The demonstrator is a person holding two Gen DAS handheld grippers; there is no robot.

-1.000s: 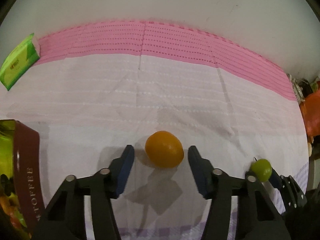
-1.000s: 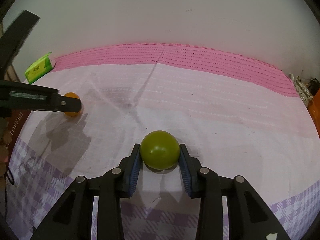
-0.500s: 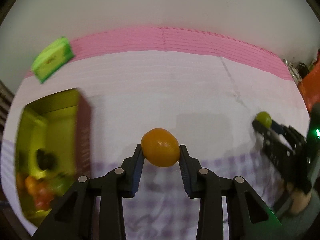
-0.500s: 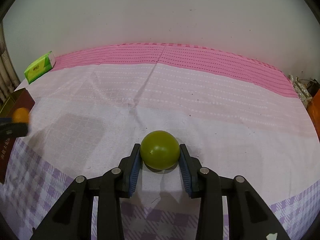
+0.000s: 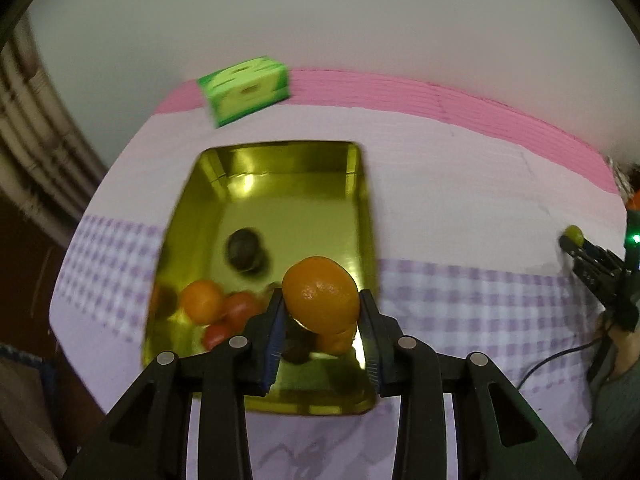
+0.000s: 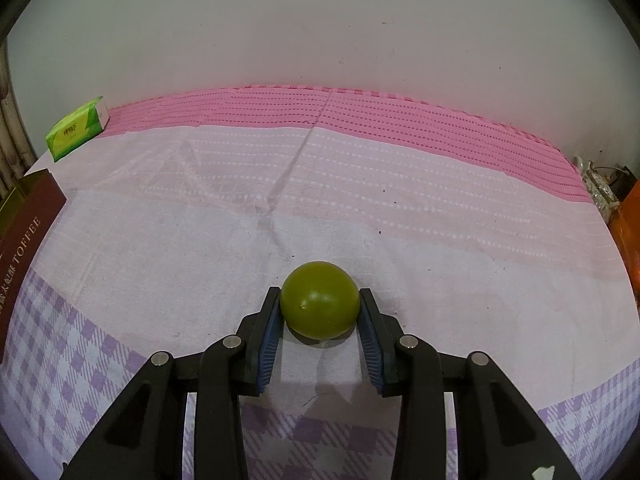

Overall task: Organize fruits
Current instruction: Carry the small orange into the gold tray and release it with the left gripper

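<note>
My left gripper (image 5: 321,312) is shut on an orange fruit (image 5: 320,294) and holds it above the near right part of the gold tin box (image 5: 276,172). The box holds several fruits: orange (image 5: 201,301), red (image 5: 240,310) and a dark one (image 5: 243,249). My right gripper (image 6: 319,320) is shut on a green fruit (image 6: 319,300) low over the tablecloth. It also shows far right in the left wrist view (image 5: 588,256), with the green fruit (image 5: 573,234) in it.
A green tissue pack (image 5: 246,88) lies at the back left by the pink cloth band; it also shows in the right wrist view (image 6: 76,128). The box's brown "TOFFEE" side (image 6: 24,232) is at the left edge. An orange object (image 6: 630,216) stands at the right edge.
My left gripper closed on the orange fruit, lifted it and carried it left over the gold box. My right gripper has stayed shut on the green fruit, nearly still.
</note>
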